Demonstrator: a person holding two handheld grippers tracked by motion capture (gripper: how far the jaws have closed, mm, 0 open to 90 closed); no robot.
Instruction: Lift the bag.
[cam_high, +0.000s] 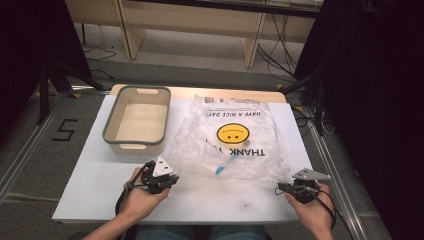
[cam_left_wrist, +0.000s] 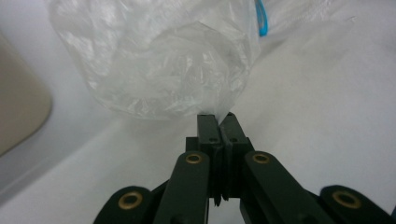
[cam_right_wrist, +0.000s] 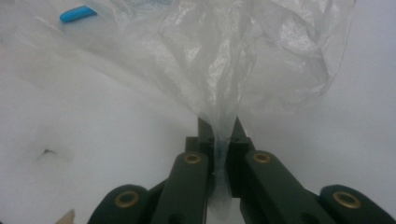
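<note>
A clear plastic bag (cam_high: 235, 135) with a yellow smiley face and "THANK YOU" print lies flat on the white table, a small blue item (cam_high: 219, 170) inside it near the front. My left gripper (cam_high: 172, 175) is shut on the bag's near left corner; in the left gripper view the jaws pinch crumpled film (cam_left_wrist: 159, 60). My right gripper (cam_high: 280, 188) is shut on the near right corner, and in the right gripper view a gathered strip of the bag (cam_right_wrist: 224, 84) runs down between the closed jaws. The blue item (cam_right_wrist: 77, 14) shows through the film there.
A beige tub with a grey rim (cam_high: 136, 95) stands empty at the table's back left, close to the bag's left side. The white tabletop (cam_high: 90, 190) ends near the hands. A wooden bench (cam_high: 200, 20) and cables lie beyond on the floor.
</note>
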